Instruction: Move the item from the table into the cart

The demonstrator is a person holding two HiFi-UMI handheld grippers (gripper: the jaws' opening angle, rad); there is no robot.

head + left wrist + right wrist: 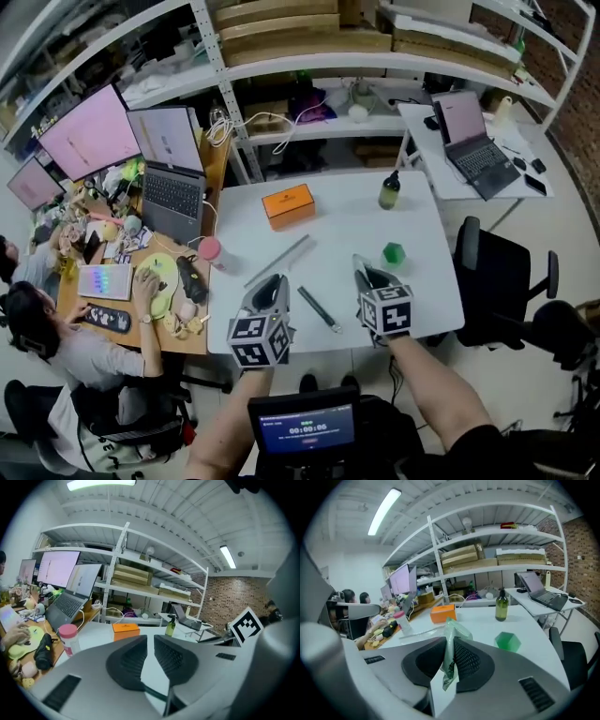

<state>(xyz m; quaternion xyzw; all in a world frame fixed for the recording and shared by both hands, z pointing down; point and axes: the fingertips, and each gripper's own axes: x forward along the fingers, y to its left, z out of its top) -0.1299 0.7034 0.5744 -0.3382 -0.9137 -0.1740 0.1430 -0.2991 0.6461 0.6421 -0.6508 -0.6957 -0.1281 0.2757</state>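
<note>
My right gripper (366, 272) (449, 644) hovers over the white table's (347, 225) front right part. It is shut on a thin, pale green plastic packet (453, 629) that stands upright between its pads. A green faceted block (394, 252) (507, 641) lies just beyond it. My left gripper (275, 284) (150, 641) hangs over the front middle of the table; its jaws stand almost together with nothing between them. A black pen-like stick (319, 308) lies between the two grippers. No cart shows in any view.
On the table are an orange box (288, 204), a green bottle (389, 191), a pink-lidded bottle (210, 251) and a long grey strip (277, 261). People sit at a cluttered desk (141, 281) to the left. A laptop table (473, 150) and an office chair (497, 281) stand to the right.
</note>
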